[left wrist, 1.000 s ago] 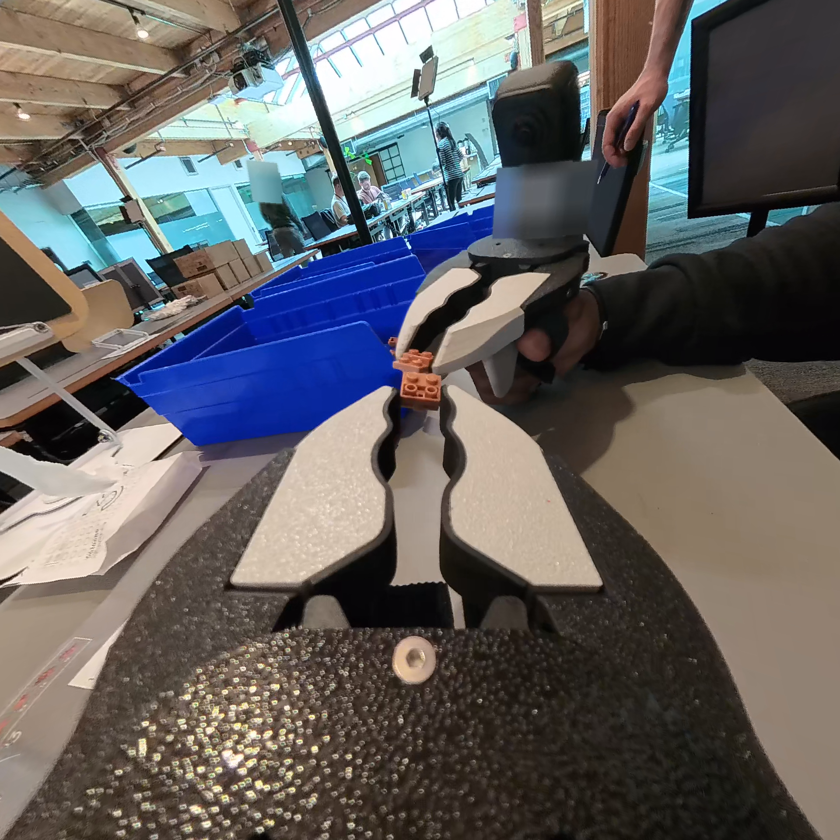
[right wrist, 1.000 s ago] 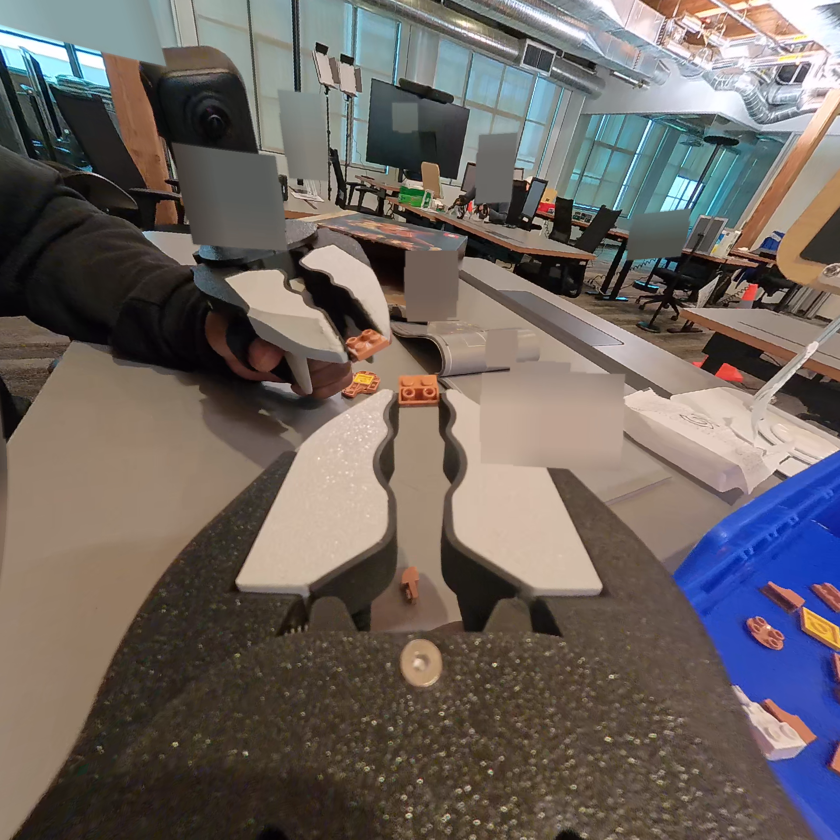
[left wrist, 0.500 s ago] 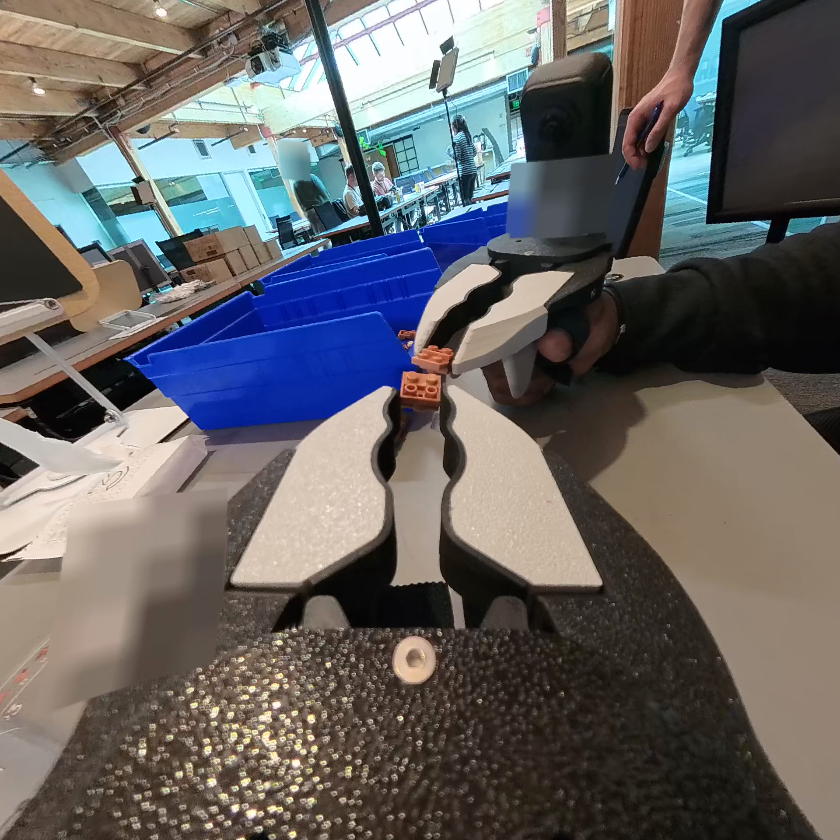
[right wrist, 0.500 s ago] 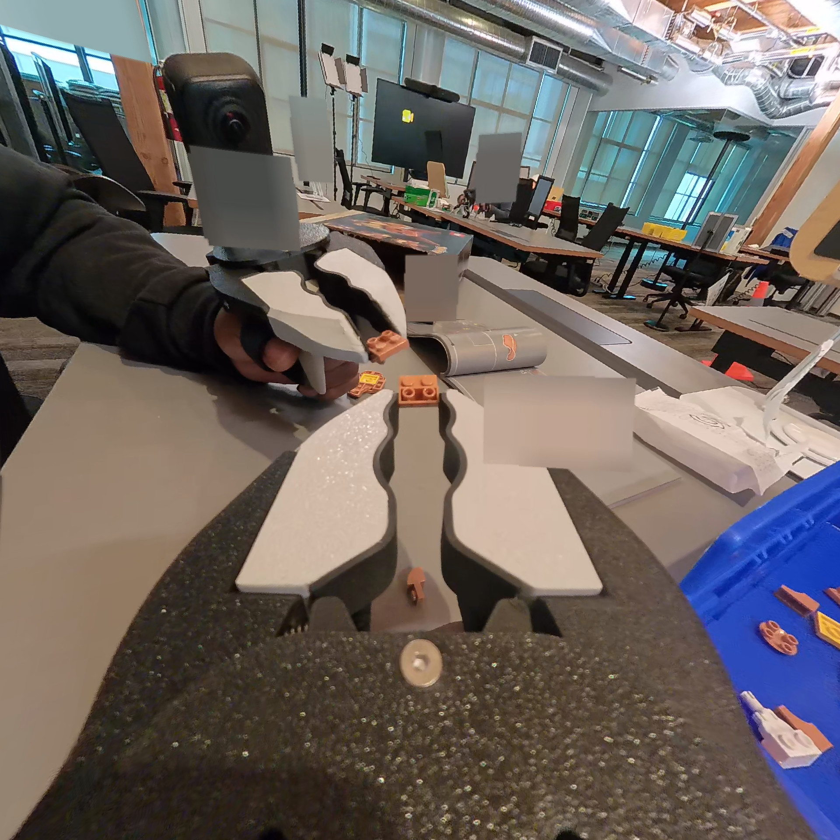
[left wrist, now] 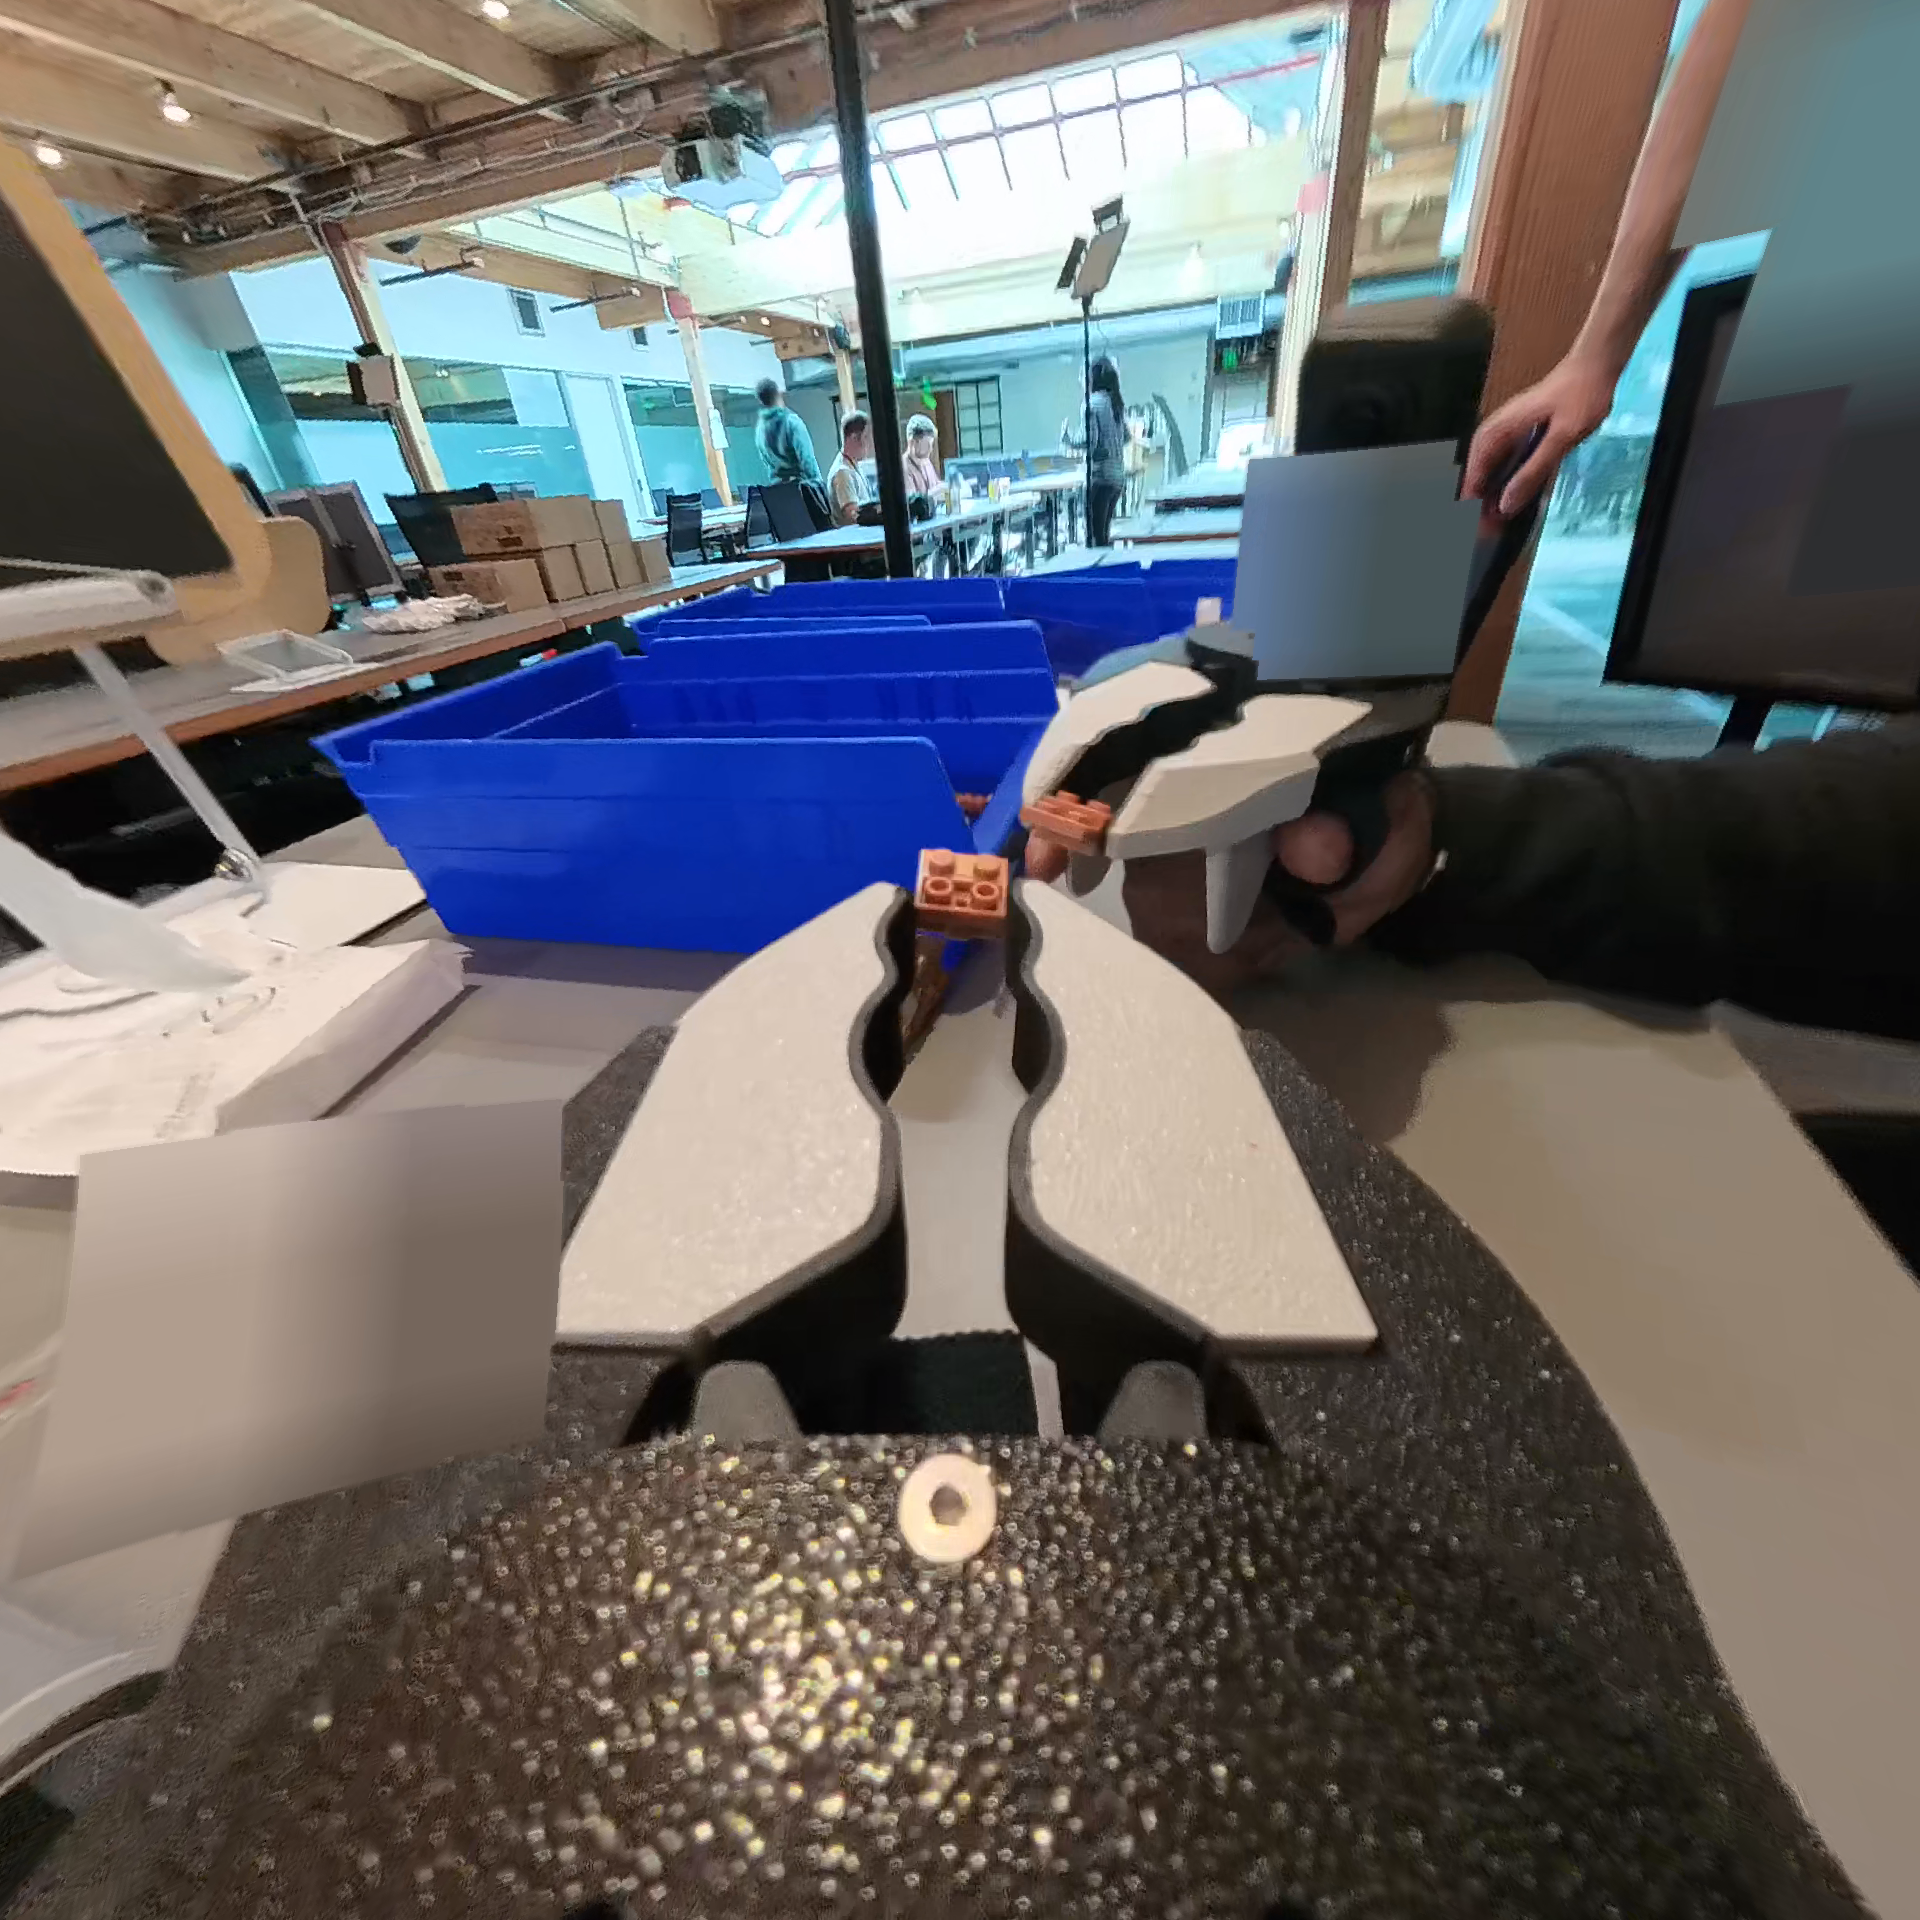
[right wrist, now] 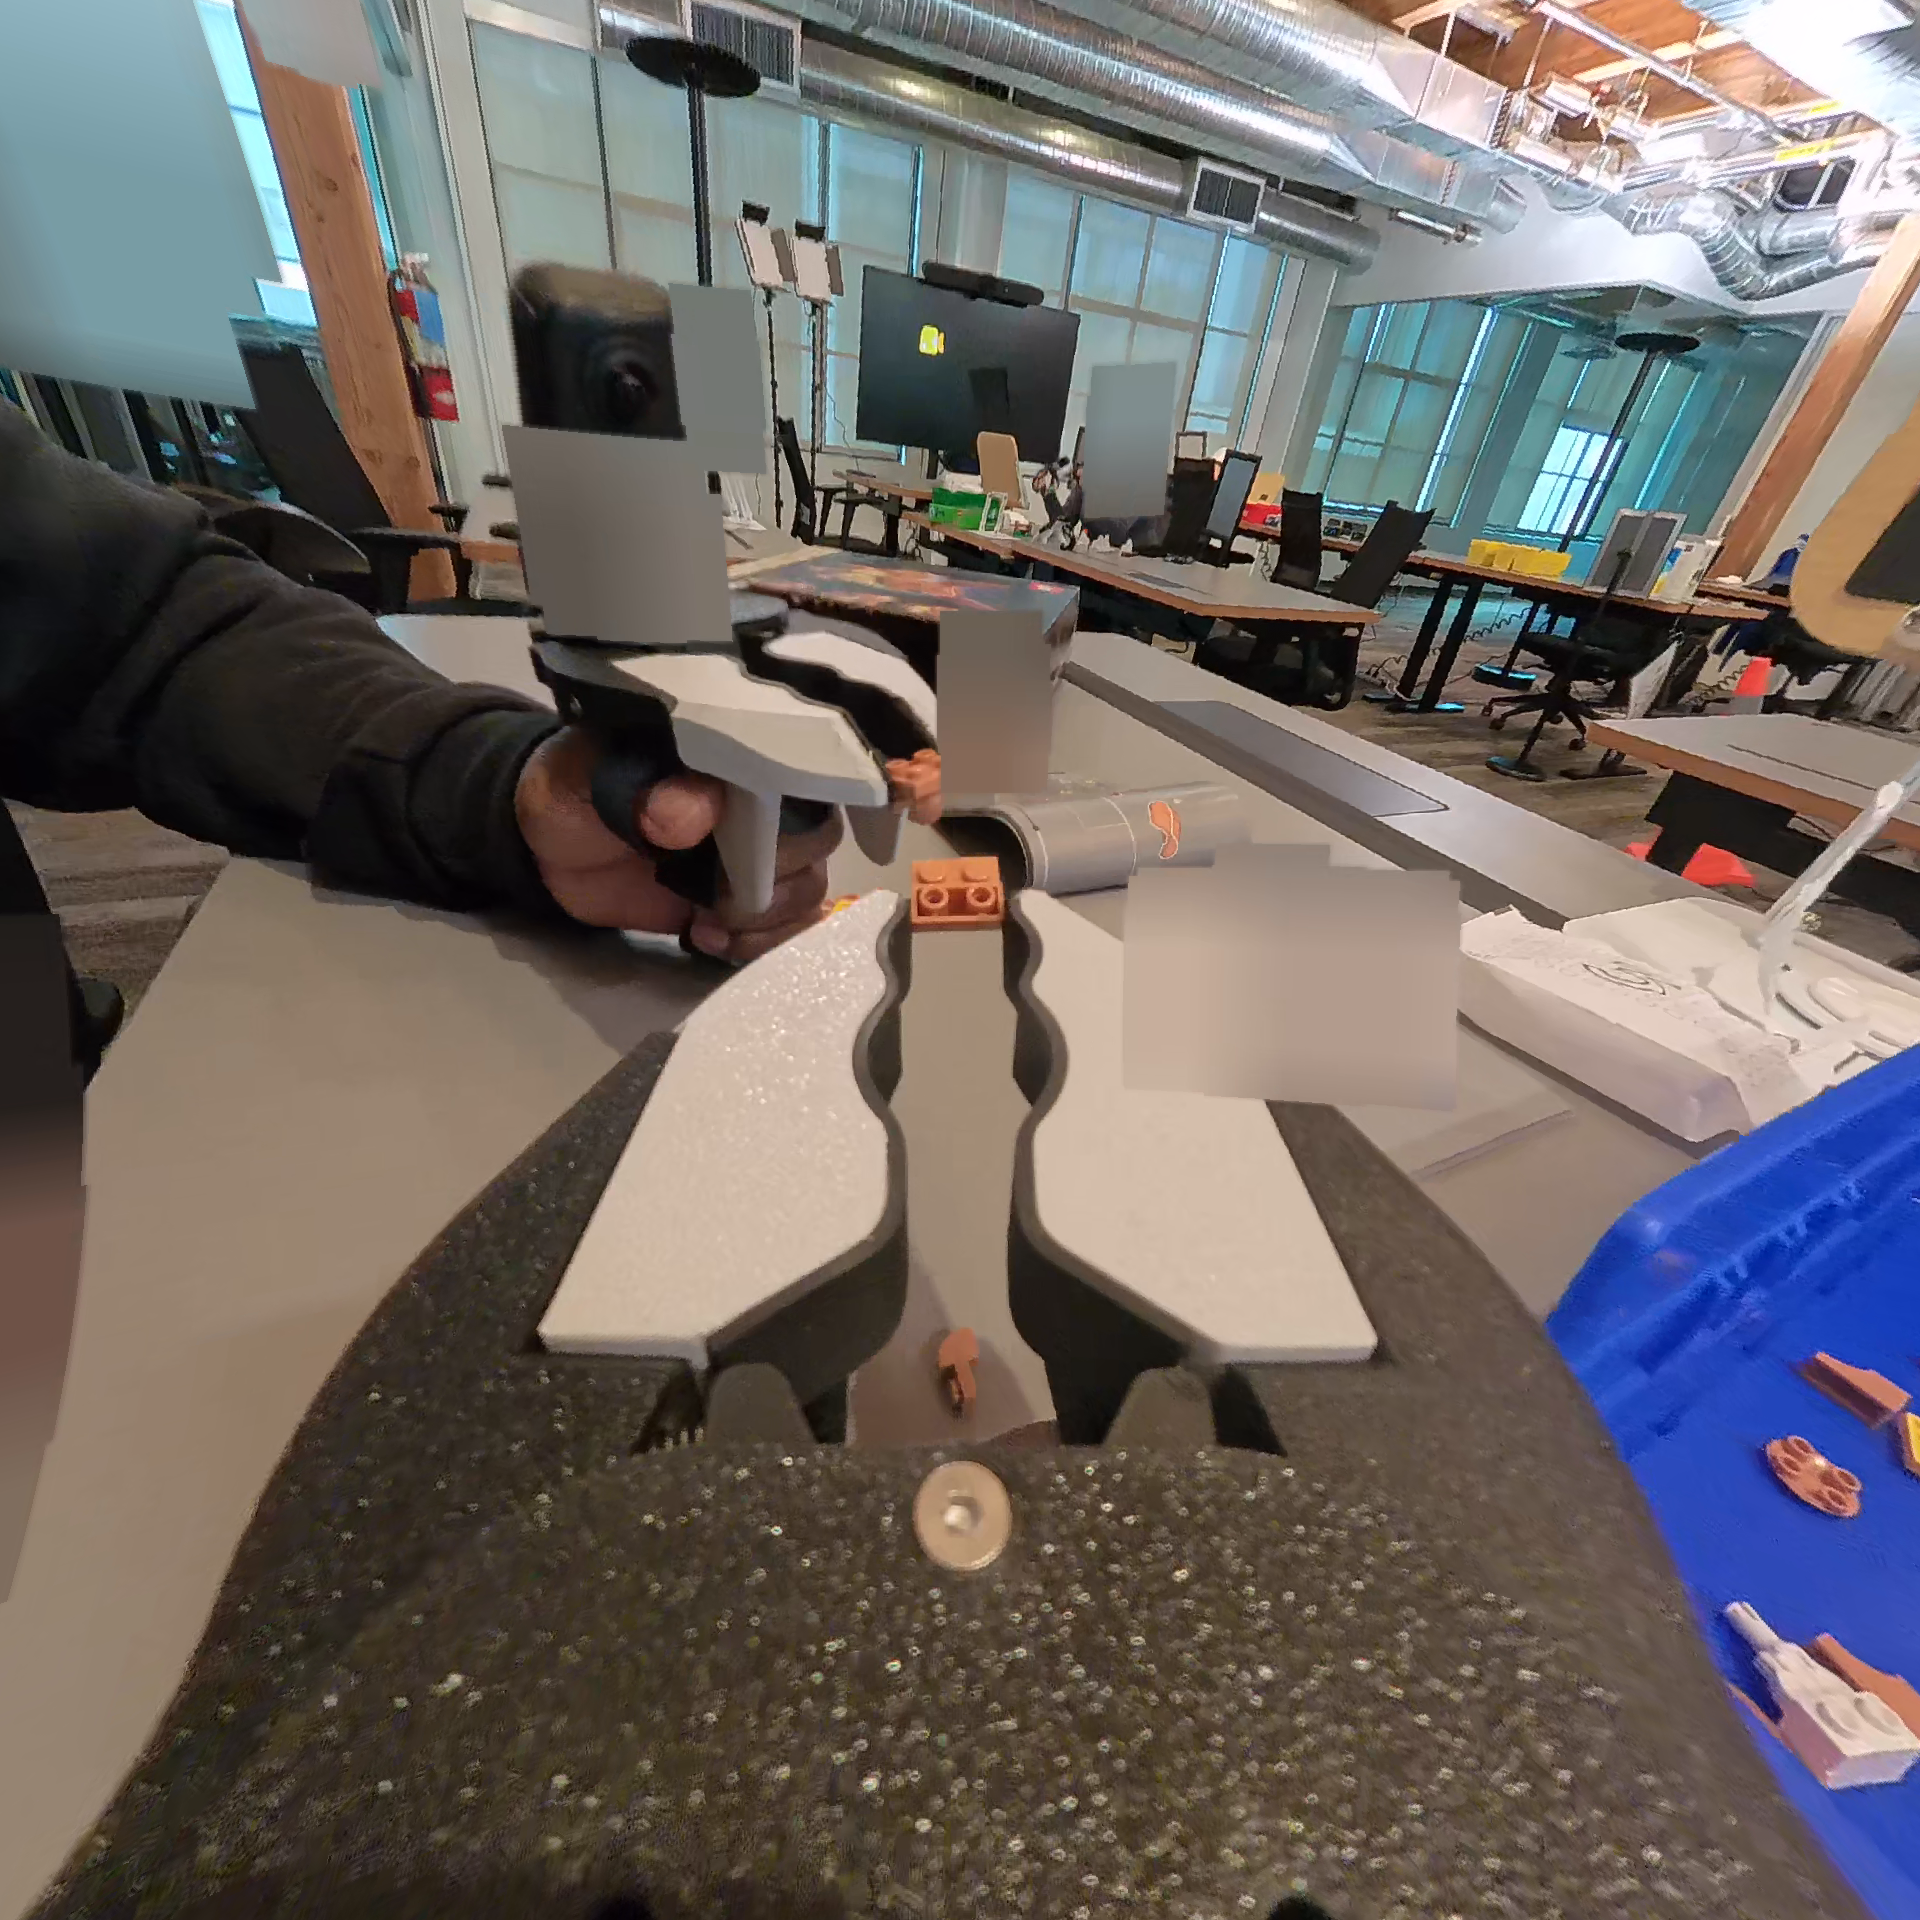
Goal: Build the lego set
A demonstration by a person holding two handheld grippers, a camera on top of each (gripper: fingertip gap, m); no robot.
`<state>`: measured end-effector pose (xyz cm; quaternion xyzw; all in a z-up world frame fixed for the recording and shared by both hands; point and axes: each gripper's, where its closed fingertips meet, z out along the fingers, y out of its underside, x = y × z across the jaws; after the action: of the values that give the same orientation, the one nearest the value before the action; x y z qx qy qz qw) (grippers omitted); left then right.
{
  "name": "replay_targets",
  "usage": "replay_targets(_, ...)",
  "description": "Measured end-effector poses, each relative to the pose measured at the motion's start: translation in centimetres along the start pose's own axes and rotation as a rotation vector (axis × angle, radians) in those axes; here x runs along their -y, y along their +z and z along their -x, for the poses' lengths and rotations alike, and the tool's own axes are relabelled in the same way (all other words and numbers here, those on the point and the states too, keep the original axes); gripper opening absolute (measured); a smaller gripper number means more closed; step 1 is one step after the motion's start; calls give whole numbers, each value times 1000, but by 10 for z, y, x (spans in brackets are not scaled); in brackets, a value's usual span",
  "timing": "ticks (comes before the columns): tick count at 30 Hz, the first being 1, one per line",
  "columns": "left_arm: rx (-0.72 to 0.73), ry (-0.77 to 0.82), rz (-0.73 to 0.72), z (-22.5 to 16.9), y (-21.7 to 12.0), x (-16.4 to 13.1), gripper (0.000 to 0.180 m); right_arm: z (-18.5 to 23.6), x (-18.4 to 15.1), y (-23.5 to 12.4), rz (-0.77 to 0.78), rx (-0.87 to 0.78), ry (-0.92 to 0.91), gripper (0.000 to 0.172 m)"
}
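Between the fingertips of the left gripper (left wrist: 961, 906) sits a small reddish-brown plastic brick (left wrist: 962, 891), studs up, with both grey pads pressed against its sides; the jaws stand narrow, no wider than the brick. Just beyond it and to the right hangs the right gripper (left wrist: 1081, 821), gripped by a hand (left wrist: 1320, 883) in a dark sleeve, and it pinches a second small orange-brown plastic brick (left wrist: 1065, 819) at its tips. The two bricks are near each other but apart. Behind and to the left of the left gripper stands a row of blue plastic bins (left wrist: 665, 831) on the grey tabletop (left wrist: 1558, 1143), with white paper packets (left wrist: 208, 1018) farther left.

From the right wrist view the same holds in mirror: the right gripper (right wrist: 957, 904) clamps its orange-brown brick (right wrist: 957, 890) on both sides, jaws narrow, and the left gripper (right wrist: 914, 779) shows up and to the left, its brick (right wrist: 914, 777) partly behind a blurred patch. Only this view shows a tiny brown piece (right wrist: 956, 1359) lying on the tabletop below the fingers, a curled grey booklet (right wrist: 1122, 836) just beyond the tips, and loose small parts inside a blue bin (right wrist: 1766, 1351) at the right. Only the left wrist view shows a bystander's hand (left wrist: 1538, 436) behind the right gripper.
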<state>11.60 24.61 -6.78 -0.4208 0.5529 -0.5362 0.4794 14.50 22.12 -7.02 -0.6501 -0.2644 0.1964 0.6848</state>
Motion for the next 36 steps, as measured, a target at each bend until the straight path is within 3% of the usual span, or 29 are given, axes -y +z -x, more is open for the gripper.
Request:
replay_targets(4,16,-98,-12,10,-2,0,16,-3,12,-6,-83,20,72,16)
replay_targets(11,34,-7,152,4,6,-21,16,-5,-8,3,41,-18,39,16)
replay_targets(19,42,-36,149,6,5,-21,16,-9,-6,2,29,-36,63,16)
replay_targets(22,46,-63,118,8,4,-17,16,-8,-4,1,16,-31,68,16)
replay_targets(33,64,-453,-159,43,-16,13,16,-16,31,-19,-217,4,193,16)
replay_targets(36,39,-486,-196,45,-18,16,16,-20,33,-22,-234,-8,204,16)
